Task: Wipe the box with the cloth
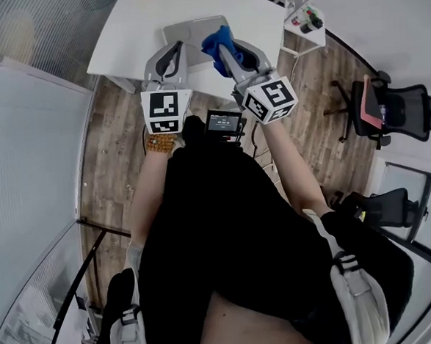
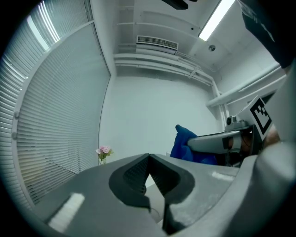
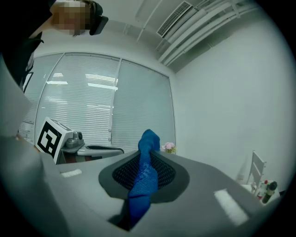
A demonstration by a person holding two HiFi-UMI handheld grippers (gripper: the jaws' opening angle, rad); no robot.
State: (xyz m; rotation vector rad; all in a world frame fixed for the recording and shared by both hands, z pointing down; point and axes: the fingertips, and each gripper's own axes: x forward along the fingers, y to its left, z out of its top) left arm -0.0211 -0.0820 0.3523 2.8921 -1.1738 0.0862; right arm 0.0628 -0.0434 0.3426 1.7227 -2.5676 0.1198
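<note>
Right gripper point(image 1: 224, 51) fingers pinch the blue cloth point(image 3: 147, 171) over the right end of the grey box point(image 1: 189, 30), mid-desk point(image 1: 128, 30). Left gripper point(image 2: 149, 160) fingers are pressed together, empty. I judge the cloth light and limp; best gripped at a bunched fold.

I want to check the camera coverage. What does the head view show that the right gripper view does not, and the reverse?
Only the head view: the grey box on the white table, and an office chair. Only the right gripper view: the ceiling vent. Both: the blue cloth clamped in the shut right hand-held gripper, and the left hand-held gripper beside it.
</note>
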